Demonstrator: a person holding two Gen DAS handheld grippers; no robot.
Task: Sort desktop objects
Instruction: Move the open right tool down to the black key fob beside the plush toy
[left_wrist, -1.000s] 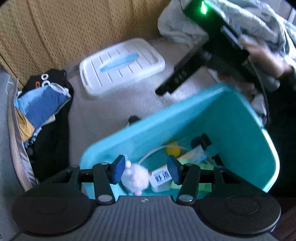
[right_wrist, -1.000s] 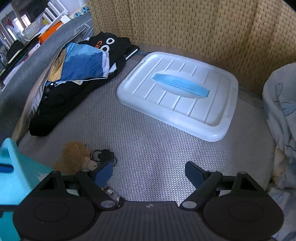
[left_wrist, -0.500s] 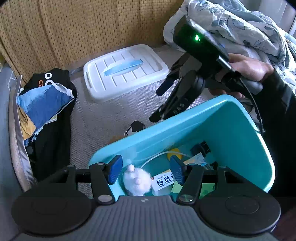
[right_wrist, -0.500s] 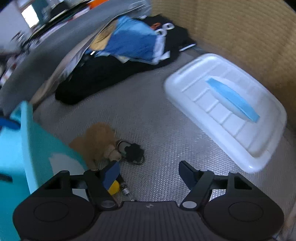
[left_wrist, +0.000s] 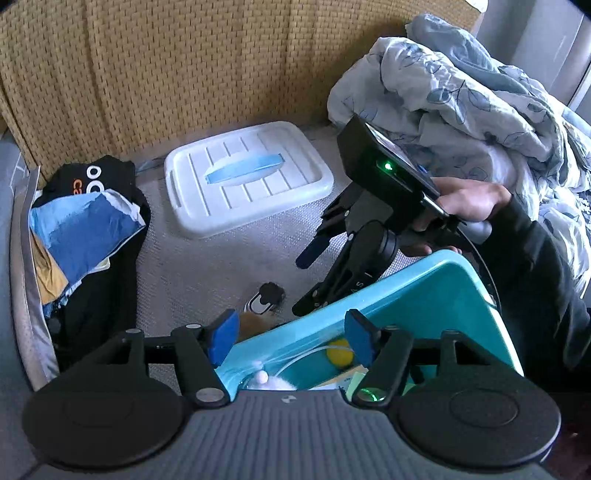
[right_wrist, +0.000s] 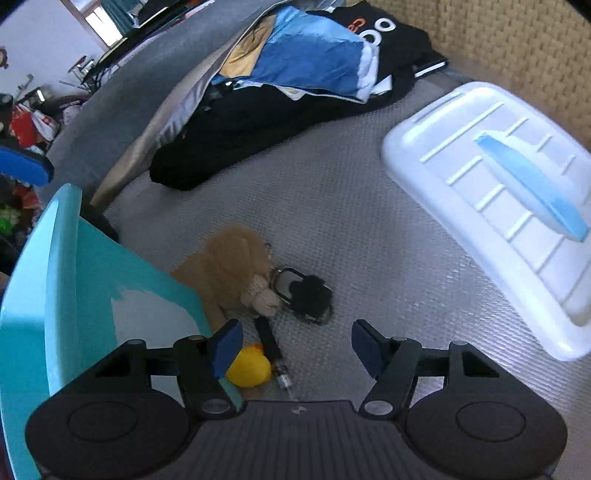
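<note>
The left claw is held apart above the rim of the teal bin. The right claw is also spread wide, empty. Beside the bin, a brown plush toy, black key fob and yellow rubber duck are seen on the grey mat. A white lid is lying well apart.

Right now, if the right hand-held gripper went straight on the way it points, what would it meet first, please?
Probably the black key fob beside the brown plush toy, on the grey mat; the right hand-held gripper is open. Depth is uncertain.
</note>
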